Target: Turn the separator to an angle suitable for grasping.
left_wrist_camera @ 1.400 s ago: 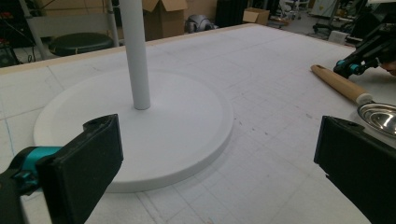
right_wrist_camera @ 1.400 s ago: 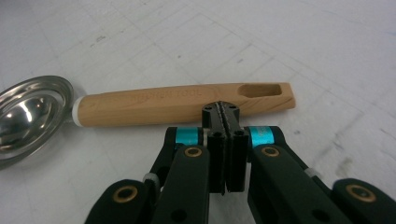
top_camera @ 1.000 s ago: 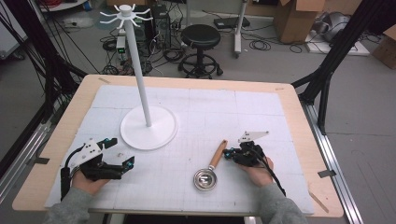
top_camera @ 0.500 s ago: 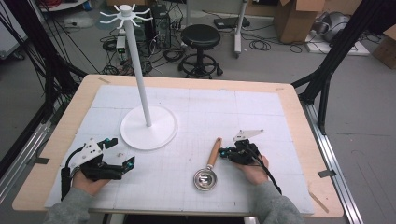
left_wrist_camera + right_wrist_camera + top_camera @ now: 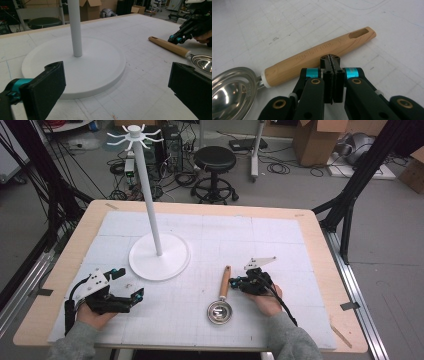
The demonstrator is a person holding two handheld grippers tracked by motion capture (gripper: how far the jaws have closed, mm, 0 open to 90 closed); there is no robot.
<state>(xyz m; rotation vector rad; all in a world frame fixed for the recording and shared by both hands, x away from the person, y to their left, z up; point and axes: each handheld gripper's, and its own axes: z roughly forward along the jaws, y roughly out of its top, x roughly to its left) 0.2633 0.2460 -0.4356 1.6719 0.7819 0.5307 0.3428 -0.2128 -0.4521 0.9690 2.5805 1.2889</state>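
Steel-bowled scoop with light wooden handle [image 5: 319,58] near the table's [image 5: 320,245] front edge, right gripper [image 5: 331,61] jaws pressed together empty beside the handle, left gripper [image 5: 112,82] jaws wide, facing white round-based stand [image 5: 75,65]

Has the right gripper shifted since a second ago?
Yes, slightly. The right gripper, jaws shut, has edged left toward the scoop's wooden handle, judged against the white stand base.

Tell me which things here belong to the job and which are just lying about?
Part of the job:
- scoop with wooden handle, lying on the table
- right tongs, shut, empty, tips beside the handle
- white stand, probably

Lying about:
- left tongs, open and empty
- stool, boxes and cables on the floor
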